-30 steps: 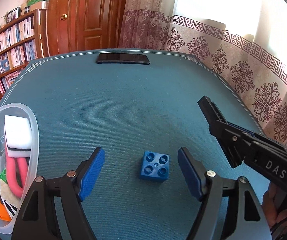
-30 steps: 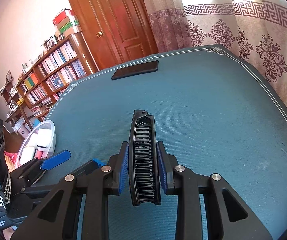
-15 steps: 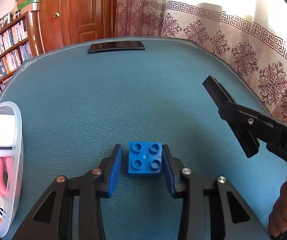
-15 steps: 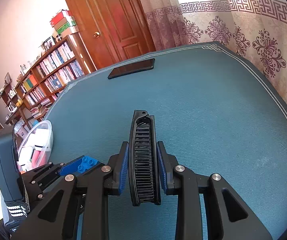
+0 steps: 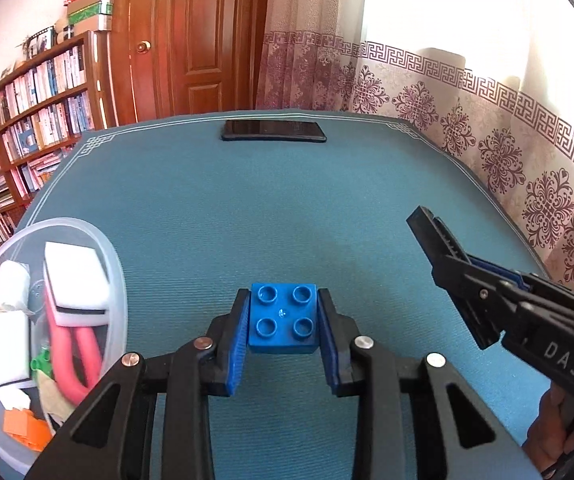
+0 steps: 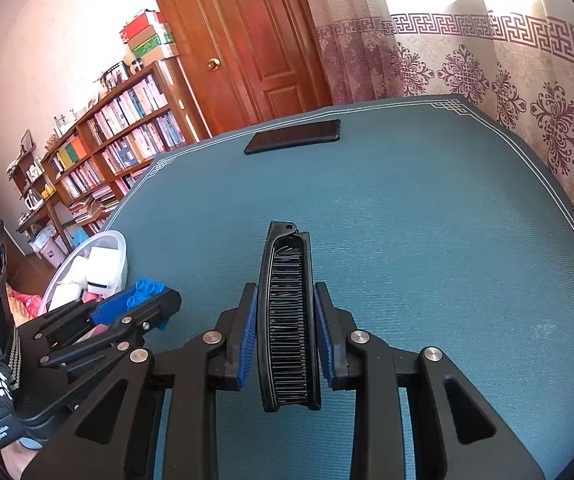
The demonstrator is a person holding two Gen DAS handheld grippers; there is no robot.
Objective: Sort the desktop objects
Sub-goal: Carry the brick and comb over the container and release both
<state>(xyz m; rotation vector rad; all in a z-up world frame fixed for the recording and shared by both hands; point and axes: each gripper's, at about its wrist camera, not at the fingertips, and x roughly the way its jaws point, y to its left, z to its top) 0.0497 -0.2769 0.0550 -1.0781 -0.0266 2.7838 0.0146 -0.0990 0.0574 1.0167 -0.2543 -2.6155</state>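
Observation:
A blue four-stud toy brick (image 5: 283, 320) is clamped between the blue pads of my left gripper (image 5: 283, 312), held above the teal tablecloth. From the right wrist view the same brick (image 6: 143, 292) shows at the left, lifted off the cloth in the left gripper (image 6: 139, 304). My right gripper (image 6: 285, 312) is shut on a black folding comb (image 6: 287, 316) that stands on edge, teeth facing the camera. In the left wrist view that comb (image 5: 431, 232) sticks out of the right gripper (image 5: 459, 268) at the right.
A clear plastic tub (image 5: 117, 280) at the left holds white blocks, a pink loop, an orange piece and other items; it also appears as the tub (image 6: 117, 240) in the right wrist view. A black phone (image 5: 273, 130) lies at the table's far edge. Bookshelves and a wooden door stand behind.
My left gripper went from open around the blue brick to shut on it, then raised it off the cloth. The right gripper kept holding the comb, nearly still.

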